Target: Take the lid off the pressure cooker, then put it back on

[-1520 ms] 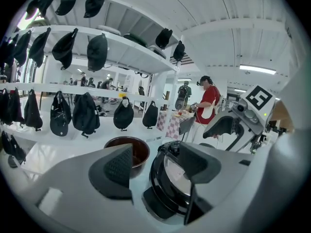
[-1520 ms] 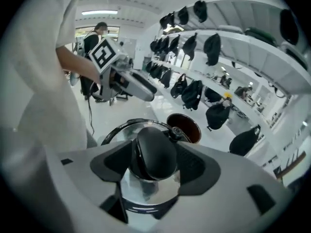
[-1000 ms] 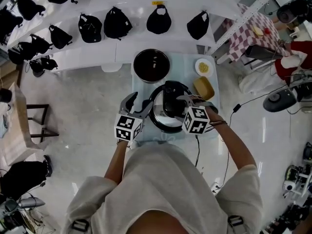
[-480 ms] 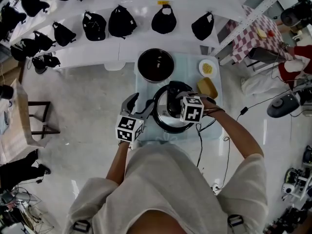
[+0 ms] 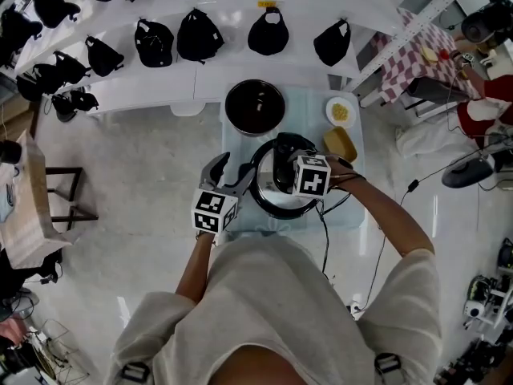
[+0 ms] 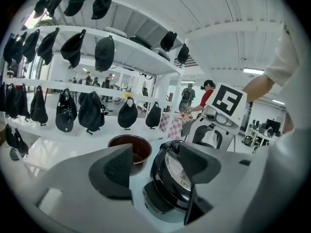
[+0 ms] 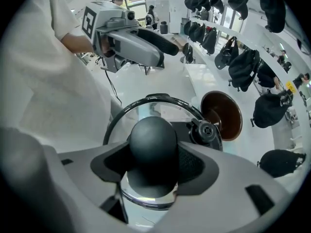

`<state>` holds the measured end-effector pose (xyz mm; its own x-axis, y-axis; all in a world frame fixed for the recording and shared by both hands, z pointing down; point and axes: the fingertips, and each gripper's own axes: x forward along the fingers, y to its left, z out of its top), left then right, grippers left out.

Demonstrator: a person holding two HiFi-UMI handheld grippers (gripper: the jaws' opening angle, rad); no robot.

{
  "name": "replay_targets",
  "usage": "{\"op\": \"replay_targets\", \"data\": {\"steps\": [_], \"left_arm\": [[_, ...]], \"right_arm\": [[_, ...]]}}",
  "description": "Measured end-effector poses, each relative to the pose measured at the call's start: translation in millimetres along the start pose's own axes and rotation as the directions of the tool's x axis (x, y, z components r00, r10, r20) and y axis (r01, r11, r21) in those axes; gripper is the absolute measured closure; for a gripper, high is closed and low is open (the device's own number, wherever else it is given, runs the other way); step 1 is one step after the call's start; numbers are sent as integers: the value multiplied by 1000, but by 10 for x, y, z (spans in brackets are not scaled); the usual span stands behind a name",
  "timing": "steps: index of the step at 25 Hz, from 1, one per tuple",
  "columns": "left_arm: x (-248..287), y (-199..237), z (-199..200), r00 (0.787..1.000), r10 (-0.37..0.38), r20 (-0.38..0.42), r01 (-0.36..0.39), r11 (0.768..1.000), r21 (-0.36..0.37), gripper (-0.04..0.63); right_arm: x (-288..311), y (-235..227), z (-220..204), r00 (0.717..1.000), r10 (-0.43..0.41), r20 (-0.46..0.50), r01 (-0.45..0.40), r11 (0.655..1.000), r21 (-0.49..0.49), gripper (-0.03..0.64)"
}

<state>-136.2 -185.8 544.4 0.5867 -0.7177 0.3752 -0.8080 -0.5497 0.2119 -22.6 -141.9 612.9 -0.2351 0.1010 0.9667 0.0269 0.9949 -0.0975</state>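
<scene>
The pressure cooker (image 5: 276, 207) stands on a pale blue table (image 5: 349, 207). Its glass lid (image 7: 146, 111) has a black rim, a black round knob (image 7: 152, 140) and a small valve (image 7: 206, 130). My right gripper (image 7: 153, 161) is shut on the knob, one pad on each side. In the head view the right gripper (image 5: 284, 167) reaches over the lid (image 5: 267, 196) from the right. My left gripper (image 5: 227, 169) hangs open at the cooker's left, holding nothing. In the left gripper view the lid (image 6: 177, 171) looks tilted over the dark base (image 6: 154, 204), seen past the left gripper (image 6: 158, 168).
A dark brown bowl (image 5: 255, 107) sits behind the cooker. A small plate of yellow food (image 5: 341, 112) and a yellow block (image 5: 341, 144) lie at the right. A black cable (image 5: 325, 235) runs off the table's front. White shelves with black caps (image 5: 196, 34) line the back.
My right gripper has moved left and up over the lid and its jaws now sit round the knob. The left gripper has stayed where it was.
</scene>
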Motion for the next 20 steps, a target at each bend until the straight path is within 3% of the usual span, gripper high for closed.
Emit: {"op": "replay_targets", "data": {"steps": [13,17,20], "left_arm": [[-46,58,65,1000,15,10,-15,1000,8,311],[-55,48,87,1000,10,15,-10,1000,12,312],[-52,44,90,1000,6,17,-7,1000,15,312]], "right_arm": [[-9,-19,18,1000,-10,-2,10,999,49,344],[-9,-55,22,1000,-25,-3,25,991,131,344],[-11,-107,-5,998,-57,6,54,962,268,345]]}}
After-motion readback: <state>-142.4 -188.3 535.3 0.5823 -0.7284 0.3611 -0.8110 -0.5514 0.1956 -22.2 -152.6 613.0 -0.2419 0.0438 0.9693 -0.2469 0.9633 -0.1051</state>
